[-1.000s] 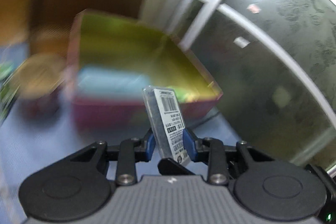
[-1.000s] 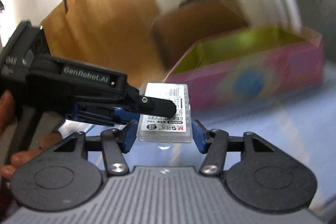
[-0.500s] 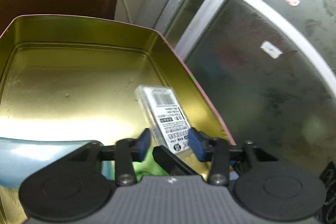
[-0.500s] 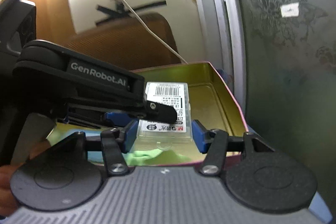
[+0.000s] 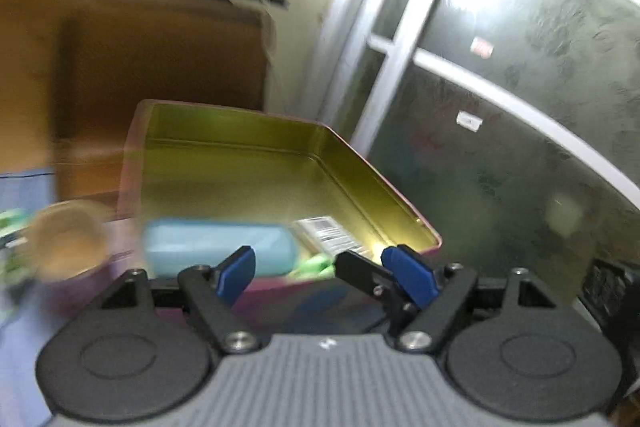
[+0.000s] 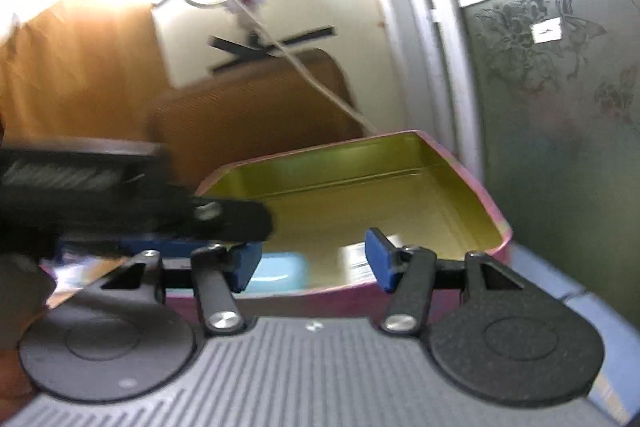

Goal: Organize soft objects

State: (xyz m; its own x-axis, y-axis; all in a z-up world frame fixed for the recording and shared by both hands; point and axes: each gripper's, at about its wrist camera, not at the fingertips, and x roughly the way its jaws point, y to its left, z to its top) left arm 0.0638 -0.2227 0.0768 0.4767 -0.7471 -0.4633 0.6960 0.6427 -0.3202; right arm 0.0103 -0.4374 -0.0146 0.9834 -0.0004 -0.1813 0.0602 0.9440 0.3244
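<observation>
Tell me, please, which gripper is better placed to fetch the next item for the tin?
Left, probably. Both grippers are open and empty; the packet already lies in the tin. The left gripper sits nearer the items left of the tin, including a round tub. The right gripper sees none.

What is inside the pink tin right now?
Inside the pink tin: a light blue case, a clear barcoded packet and something green. The left gripper hides part of its near end.

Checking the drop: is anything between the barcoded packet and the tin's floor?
Nothing visible. The packet lies inside the tin beside the blue case; both tongs, left and right, are open.
</observation>
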